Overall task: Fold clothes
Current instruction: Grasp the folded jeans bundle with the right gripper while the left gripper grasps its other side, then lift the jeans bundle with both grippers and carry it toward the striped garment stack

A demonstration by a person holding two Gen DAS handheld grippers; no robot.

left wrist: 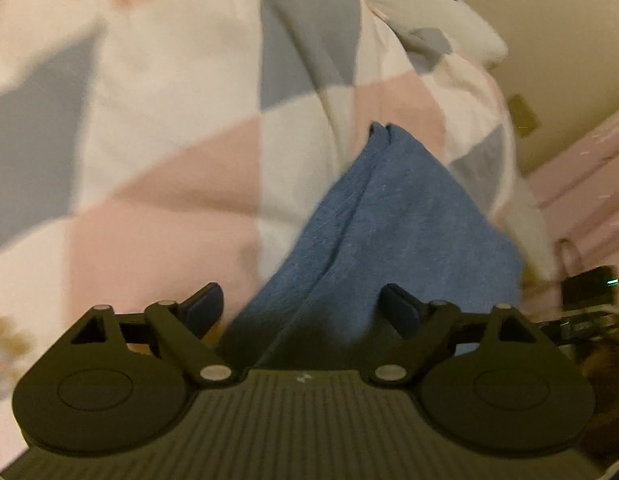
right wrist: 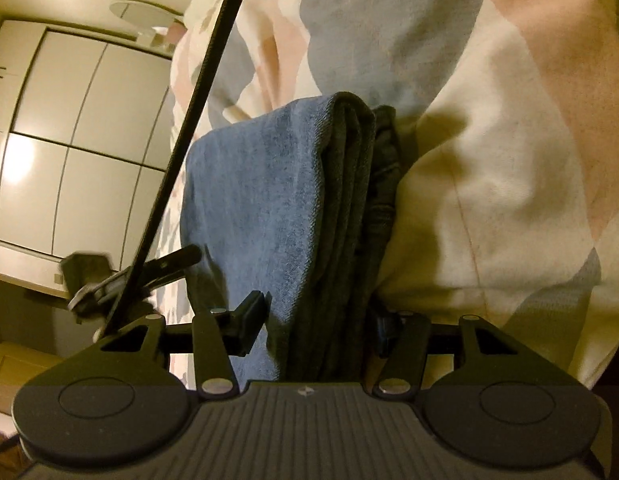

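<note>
Both tongs, left (left wrist: pixel 301 308) and right (right wrist: pixel 321 324), stand spread astride the folded blue cloth (right wrist: pixel 265 196) running toward 12 o'clock on the quilt (left wrist: pixel 169 152); dragging either could, I judge, spill its layers.

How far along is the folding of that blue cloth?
Mostly done: the blue cloth already lies in several stacked layers on the patterned quilt. In hand: both the left gripper and right gripper straddle it, jaws apart. Left: perhaps a final fold or tidying.
</note>
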